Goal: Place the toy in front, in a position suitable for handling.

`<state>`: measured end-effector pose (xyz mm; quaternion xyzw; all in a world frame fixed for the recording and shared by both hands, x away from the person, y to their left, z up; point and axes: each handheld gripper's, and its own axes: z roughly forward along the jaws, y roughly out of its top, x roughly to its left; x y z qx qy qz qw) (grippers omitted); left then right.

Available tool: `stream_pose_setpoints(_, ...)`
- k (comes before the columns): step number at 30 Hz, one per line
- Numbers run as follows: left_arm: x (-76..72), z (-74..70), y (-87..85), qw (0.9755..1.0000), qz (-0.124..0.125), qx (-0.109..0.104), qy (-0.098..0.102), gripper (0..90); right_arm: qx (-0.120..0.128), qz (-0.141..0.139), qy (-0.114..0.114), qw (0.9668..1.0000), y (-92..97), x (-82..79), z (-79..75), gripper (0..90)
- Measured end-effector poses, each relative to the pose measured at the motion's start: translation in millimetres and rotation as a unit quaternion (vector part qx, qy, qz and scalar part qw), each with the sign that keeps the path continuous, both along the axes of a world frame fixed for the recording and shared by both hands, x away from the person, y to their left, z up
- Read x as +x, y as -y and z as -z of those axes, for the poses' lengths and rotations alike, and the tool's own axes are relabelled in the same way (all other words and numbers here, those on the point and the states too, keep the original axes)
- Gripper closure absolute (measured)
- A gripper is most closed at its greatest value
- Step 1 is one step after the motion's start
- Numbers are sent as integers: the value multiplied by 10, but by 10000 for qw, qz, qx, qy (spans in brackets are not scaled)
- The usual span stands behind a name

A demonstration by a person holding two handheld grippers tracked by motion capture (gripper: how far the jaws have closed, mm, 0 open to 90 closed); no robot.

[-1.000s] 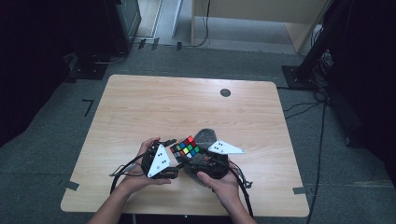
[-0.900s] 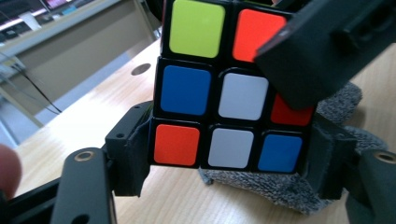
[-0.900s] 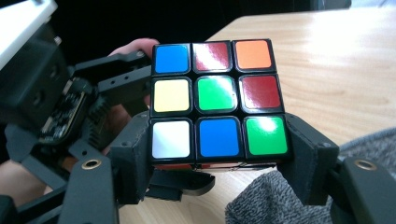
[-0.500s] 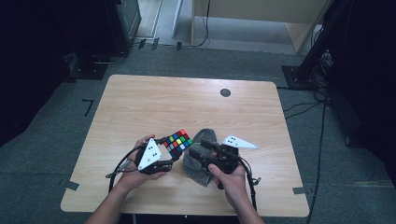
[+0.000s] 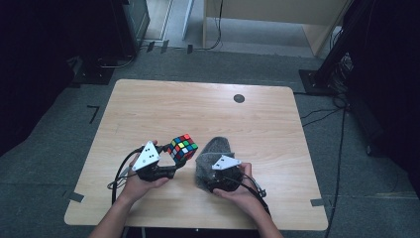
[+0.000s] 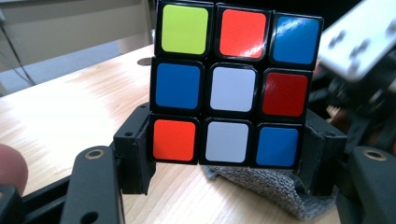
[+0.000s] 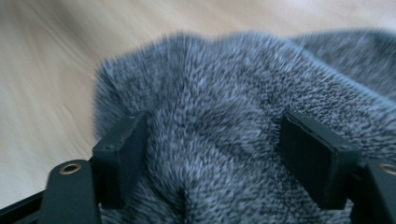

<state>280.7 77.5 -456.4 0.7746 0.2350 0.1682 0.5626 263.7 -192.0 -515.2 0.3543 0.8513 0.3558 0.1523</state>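
Note:
A scrambled Rubik's cube hangs just above the wooden table, gripped at its lowest row by my left gripper, whose jaws closed on it within the last second. In the left gripper view the cube sits between both pads of that gripper, with grey cloth behind. A fuzzy grey cloth lies bunched to the cube's right. My right gripper rests down on it. Its jaws have just been opening and straddle a hump of the cloth, the gripper not pinching it.
A small black round spot marks the table's far side. Cables trail from both grippers over the near edge. Dark equipment stands and floor cables surround the table; a pale cabinet is at the back.
The left gripper carried the cube leftward, off the cloth. The right gripper dropped down and left onto the cloth, which now lies flatter on the table.

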Motion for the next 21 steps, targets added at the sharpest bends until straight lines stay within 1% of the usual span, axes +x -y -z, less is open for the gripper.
stream_pose_setpoints(1,1,-2,-8,10000,-13,-19,-12,340,35,-12,17,10000,6,-1,15,263)
stream_pose_setpoints(3,10,3,-23,10000,-39,-18,-37,340,113,42,7,9999,25,6,22,304)
stream_pose_setpoints(5,16,16,-31,10000,-67,4,-70,340,214,53,121,9997,61,8,45,368)
stream_pose_setpoints(6,15,23,-28,9999,-82,19,-76,340,286,95,196,9994,89,7,58,446)
stream_pose_setpoints(7,15,28,-24,9999,-88,42,-84,340,323,187,287,9989,119,5,66,567)
stream_pose_setpoints(8,13,32,-19,9999,-91,61,-85,340,319,319,356,9983,143,3,66,664)
stream_pose_setpoints(9,8,37,-12,9999,-73,77,-83,340,287,363,368,9982,163,5,59,714)
stream_pose_setpoints(10,3,39,-4,9999,-52,126,-69,340,282,397,350,9982,168,4,45,743)
stream_pose_setpoints(12,-9,48,21,9996,-33,266,-30,340,244,508,339,9978,176,-6,-14,771)
stream_pose_setpoints(13,-12,57,32,9995,-17,317,-28,340,349,557,394,9971,190,-10,-60,774)
stream_pose_setpoints(14,-13,68,45,9994,13,344,-46,340,594,606,470,9953,213,-18,-120,776)
stream_pose_setpoints(15,-15,82,59,9993,36,379,-52,341,928,655,579,9918,235,-32,-192,775)
stream_pose_setpoints(16,-19,97,79,9990,59,430,-56,341,1278,687,700,9869,255,-55,-279,774)
stream_pose_setpoints(18,-33,126,125,9985,114,534,-40,341,1862,623,972,9757,274,-125,-471,773)
stream_pose_setpoints(19,-43,137,149,9982,150,572,-32,341,2090,562,1116,9699,270,-173,-572,772)
stream_pose_setpoints(20,-55,145,174,9980,191,598,-33,341,2521,358,1375,9572,233,-270,-738,771)
stream_pose_setpoints(21,-68,150,200,9978,248,609,-24,341,2521,358,1375,9572,233,-270,-738,771)
